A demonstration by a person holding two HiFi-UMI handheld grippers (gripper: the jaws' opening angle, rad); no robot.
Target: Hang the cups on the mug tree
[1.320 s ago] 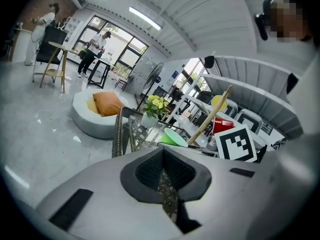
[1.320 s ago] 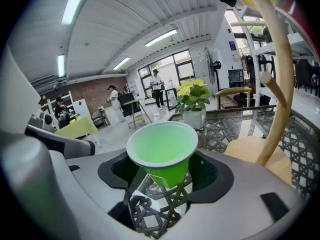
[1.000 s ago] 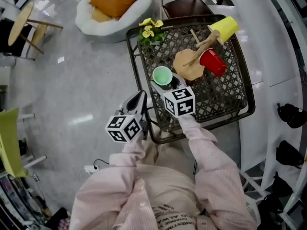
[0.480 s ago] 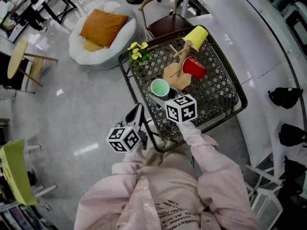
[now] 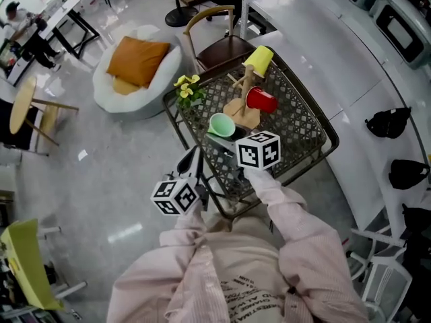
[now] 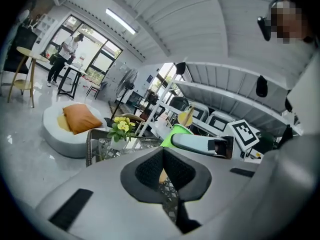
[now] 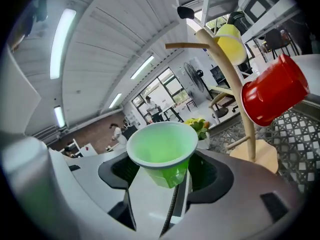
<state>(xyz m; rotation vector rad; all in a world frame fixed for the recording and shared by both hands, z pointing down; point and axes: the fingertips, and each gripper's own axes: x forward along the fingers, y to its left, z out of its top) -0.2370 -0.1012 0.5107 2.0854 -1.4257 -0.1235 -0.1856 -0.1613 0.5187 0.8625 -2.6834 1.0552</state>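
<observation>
My right gripper point(image 7: 166, 180) pinches the green cup point(image 7: 162, 146) near the mug tree point(image 7: 231, 79). I'd tilt its mouth over the tree's bare top peg point(image 7: 182, 46). Left gripper point(image 6: 164, 173): pressed together, empty.

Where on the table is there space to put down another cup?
The wire table is bare on its right side, between the mug tree with its red cup and the right rim. It's crowded on the left: flowers at the back corner, the held green cup nearer.
</observation>
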